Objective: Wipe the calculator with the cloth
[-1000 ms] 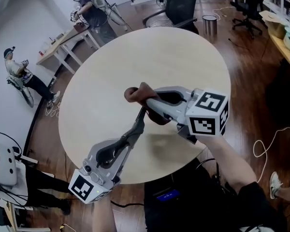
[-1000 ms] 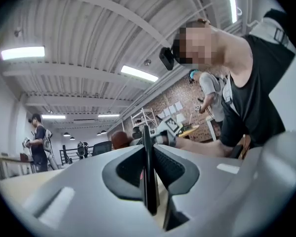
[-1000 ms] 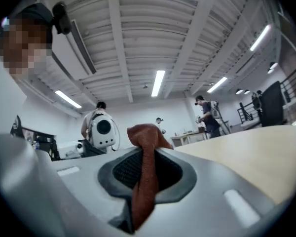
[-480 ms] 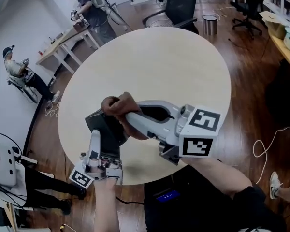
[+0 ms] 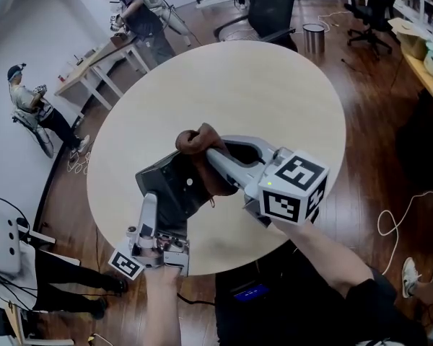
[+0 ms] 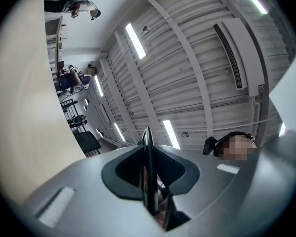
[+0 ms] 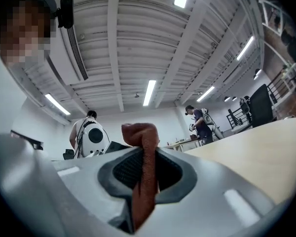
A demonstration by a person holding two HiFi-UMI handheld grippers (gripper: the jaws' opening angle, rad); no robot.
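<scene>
Round, pale tabletop (image 5: pixel 274 85) in an open workroom with a wood floor; you hold both tools above its near edge. Your left claw (image 5: pixel 166 215) is narrowed onto the near edge of the calculator (image 5: pixel 166 182), holding it clear of the tabletop as a dark, tilted slab with one broad face turned up toward you. The left gripper view shows the slab edge-on, pinched between the jaws. Your right claw (image 5: pixel 215 157) is closed on the cloth (image 5: pixel 198 141), a brown wad that sticks out beyond the jaw tips. In the head view the wad lies against the calculator's far right part; whether it presses or only touches cannot be told.

The step in hand, as judged, is wiping the upturned face. To do it well, hold the left grip firm and the slab steady, since a thin edge hold may twist under side load. Lead with the wad, not the jaw tips, so that no hard part scrapes the surface. Stroke lightly along the face and take in the corners. The calculator lies between the two claws: gripped at its near end by the left, met at its far end by the right.
</scene>
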